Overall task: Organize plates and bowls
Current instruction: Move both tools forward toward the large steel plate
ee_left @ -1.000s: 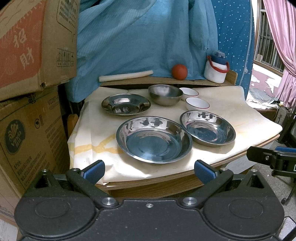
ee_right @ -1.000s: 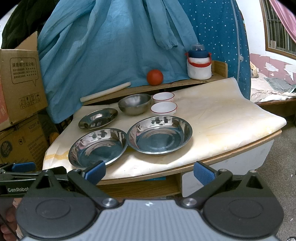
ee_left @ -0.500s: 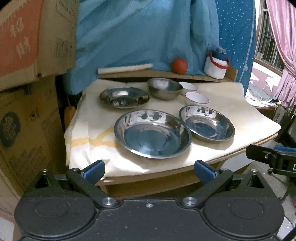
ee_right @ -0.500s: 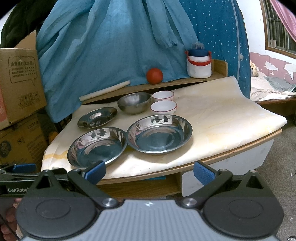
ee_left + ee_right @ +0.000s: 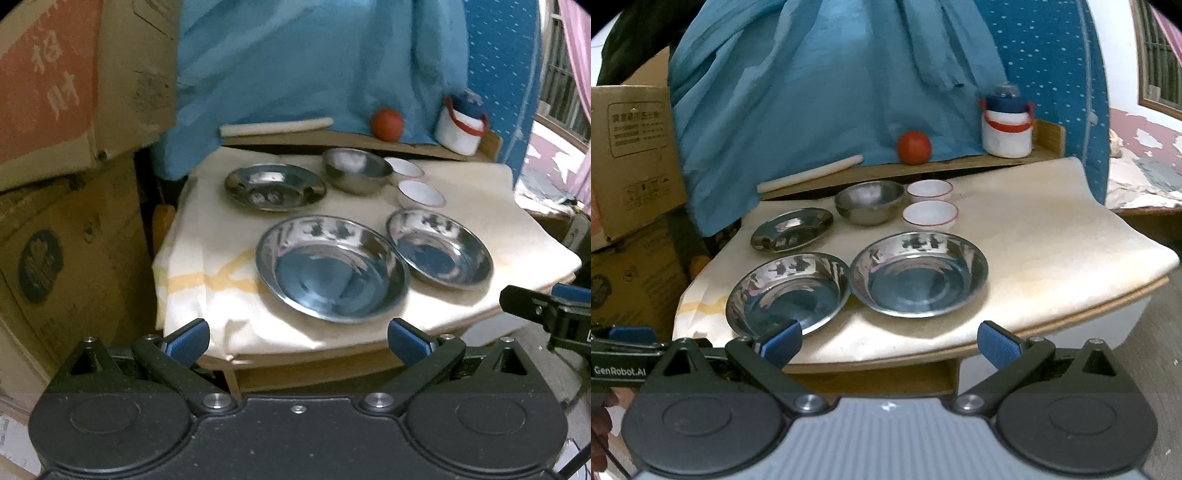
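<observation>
On the cloth-covered table point(image 5: 480, 206), near its front edge, two steel plates point(image 5: 332, 267) point(image 5: 918, 273) are laid side by side; one is faced by each wide-open, empty gripper: left gripper point(image 5: 297, 338), right gripper point(image 5: 888, 338).

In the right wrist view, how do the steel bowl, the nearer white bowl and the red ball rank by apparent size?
1. steel bowl, largest.
2. nearer white bowl.
3. red ball, smallest, though it sits farthest back, so it looks smaller than it is.
</observation>
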